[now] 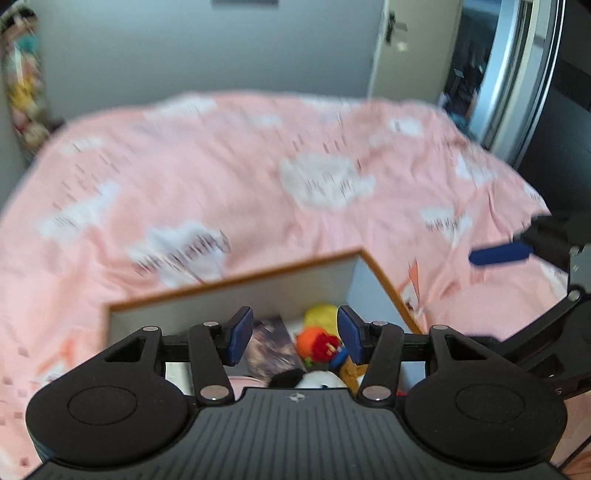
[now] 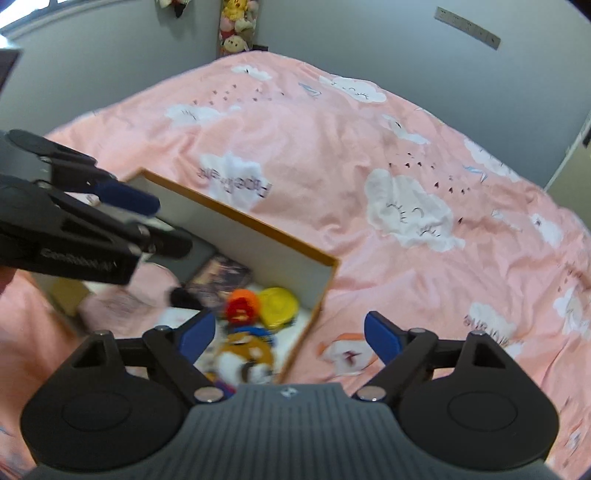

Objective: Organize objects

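Observation:
An open box (image 1: 236, 281) with white walls and an orange-brown rim lies on the pink bed. Inside it are a yellow round toy (image 1: 320, 314), an orange-and-red plush (image 1: 317, 343), a dark picture book (image 1: 267, 341) and a black-and-white plush (image 1: 308, 378). My left gripper (image 1: 295, 334) hangs over the box, open, nothing between its blue pads. In the right wrist view the box (image 2: 258, 247) holds the yellow toy (image 2: 277, 304), the orange plush (image 2: 241, 307) and a brown-and-white plush (image 2: 245, 360). My right gripper (image 2: 290, 338) is open wide above the box's near corner, empty. The left gripper (image 2: 159, 225) shows at the left.
The pink duvet (image 2: 332, 155) with white clouds fills most of both views. Grey walls stand behind the bed, with a strip of hanging plush toys (image 2: 236, 26). A door (image 1: 406, 48) and a mirrored wardrobe (image 1: 509, 74) lie to the right. The right gripper's blue pad (image 1: 498, 254) shows at the edge.

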`<action>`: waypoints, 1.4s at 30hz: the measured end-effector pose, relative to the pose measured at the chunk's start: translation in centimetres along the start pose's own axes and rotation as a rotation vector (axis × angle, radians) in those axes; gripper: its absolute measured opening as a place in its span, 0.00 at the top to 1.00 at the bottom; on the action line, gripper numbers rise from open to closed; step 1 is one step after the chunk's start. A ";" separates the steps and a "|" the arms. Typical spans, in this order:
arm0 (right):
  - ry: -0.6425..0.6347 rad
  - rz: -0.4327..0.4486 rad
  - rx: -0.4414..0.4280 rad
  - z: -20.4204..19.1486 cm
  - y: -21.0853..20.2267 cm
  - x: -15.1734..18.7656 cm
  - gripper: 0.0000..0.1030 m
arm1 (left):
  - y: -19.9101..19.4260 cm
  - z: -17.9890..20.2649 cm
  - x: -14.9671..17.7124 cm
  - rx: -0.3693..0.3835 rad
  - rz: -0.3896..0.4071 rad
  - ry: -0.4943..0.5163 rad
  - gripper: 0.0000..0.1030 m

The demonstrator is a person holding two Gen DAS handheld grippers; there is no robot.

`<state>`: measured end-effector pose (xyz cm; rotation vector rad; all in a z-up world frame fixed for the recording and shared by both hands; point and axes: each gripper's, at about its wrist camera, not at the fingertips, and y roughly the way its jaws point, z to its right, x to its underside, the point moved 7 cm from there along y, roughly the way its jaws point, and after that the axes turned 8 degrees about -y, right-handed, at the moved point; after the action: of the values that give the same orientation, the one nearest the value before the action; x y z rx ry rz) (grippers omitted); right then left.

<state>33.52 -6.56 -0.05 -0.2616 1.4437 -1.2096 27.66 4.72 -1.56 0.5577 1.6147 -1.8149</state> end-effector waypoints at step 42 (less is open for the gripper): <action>0.334 0.314 0.175 -10.9 -7.3 9.8 0.01 | -9.5 -1.9 14.1 -0.316 0.239 -0.156 0.42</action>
<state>18.10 -11.41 -2.64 0.2921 1.5801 -1.1445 10.84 4.42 -4.70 0.4316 1.6107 -1.3620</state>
